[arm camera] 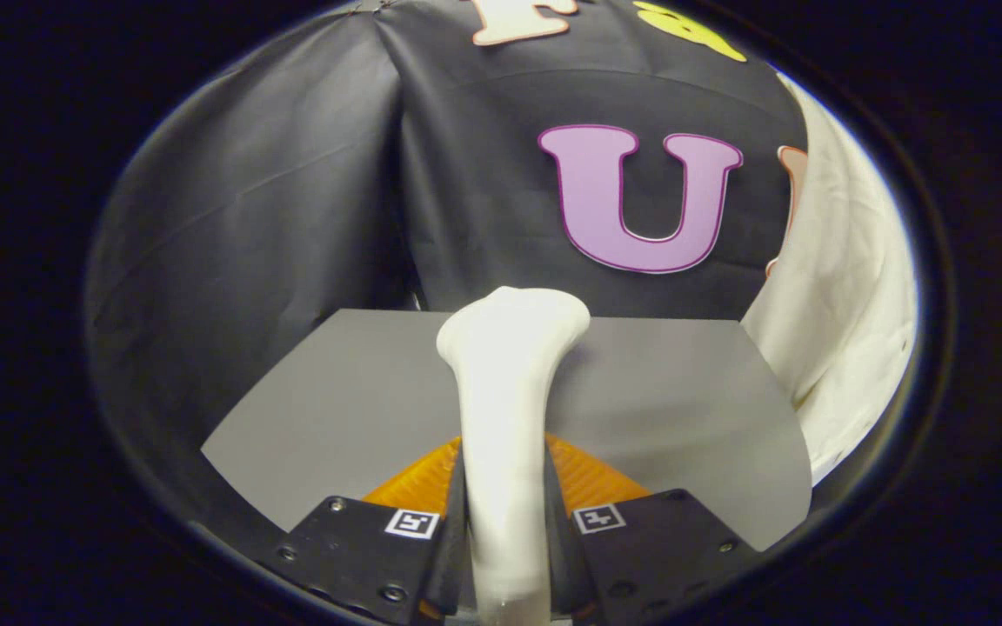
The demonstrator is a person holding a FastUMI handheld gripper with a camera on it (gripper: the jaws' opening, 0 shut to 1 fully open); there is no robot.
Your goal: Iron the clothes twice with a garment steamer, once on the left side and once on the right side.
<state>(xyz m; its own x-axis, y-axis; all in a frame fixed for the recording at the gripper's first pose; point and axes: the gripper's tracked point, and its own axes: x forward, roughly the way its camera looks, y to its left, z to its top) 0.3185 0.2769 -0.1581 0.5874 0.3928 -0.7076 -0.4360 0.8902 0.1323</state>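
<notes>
The black cloth booth wall (pixel 310 217) fills most of the background, folding at a seam beyond the table. To the right hangs the cream-white fabric garment (pixel 849 287), cut off at the side so its shape and how it hangs cannot be made out. Below lies the flat grey table surface (pixel 684 400), its near part hidden behind the gripper. The smooth white plastic garment steamer (pixel 505 391) rises between the fingers, its flared head above the table's far edge; its lower end is out of sight. The gripper (pixel 505 513) is closed narrowly, both fingers pressing the steamer's handle from either side.
</notes>
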